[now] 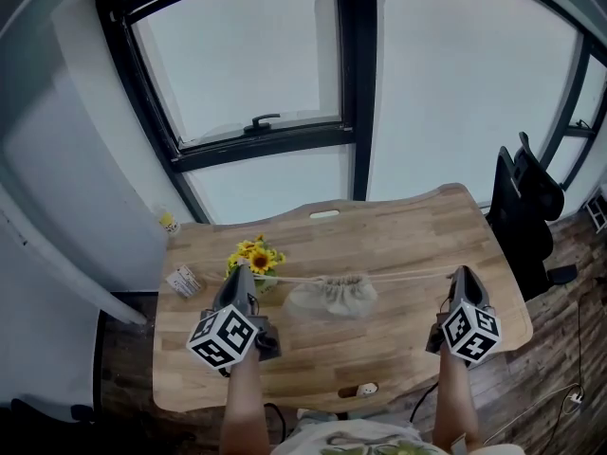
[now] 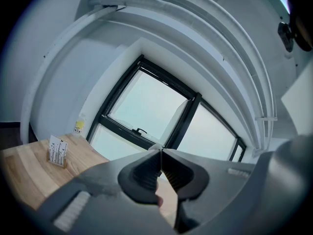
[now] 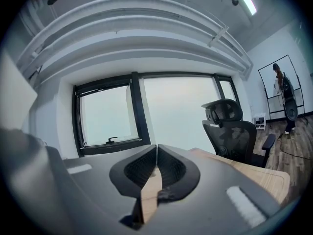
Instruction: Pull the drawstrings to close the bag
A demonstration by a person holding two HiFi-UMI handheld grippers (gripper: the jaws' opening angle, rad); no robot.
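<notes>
Drawstring bag cinched at the centre of a wooden surface

The grey cloth bag (image 1: 332, 298) lies near the middle of the surface (image 1: 408, 230), its mouth gathered tight, with the drawstring (image 1: 398, 276) stretched in a straight line out to 9 and 3 o'clock. The left tool (image 1: 243, 275) is at 9 o'clock of the bag and the right tool (image 1: 462, 275) at 3 o'clock. Each has its jaws pinched narrow on an end of the cord, which runs to each tip in the head view. Both gripper views show ribbed pads (image 2: 152, 170) closed tip to tip. A small pot of sunflowers (image 1: 256, 257) sits at 10 o'clock of the bag, just beside the left tool. A printed card box (image 1: 185, 281) is farther out at 9 o'clock, and a black office chair (image 1: 526, 207) is off the surface's 3 o'clock edge.
</notes>
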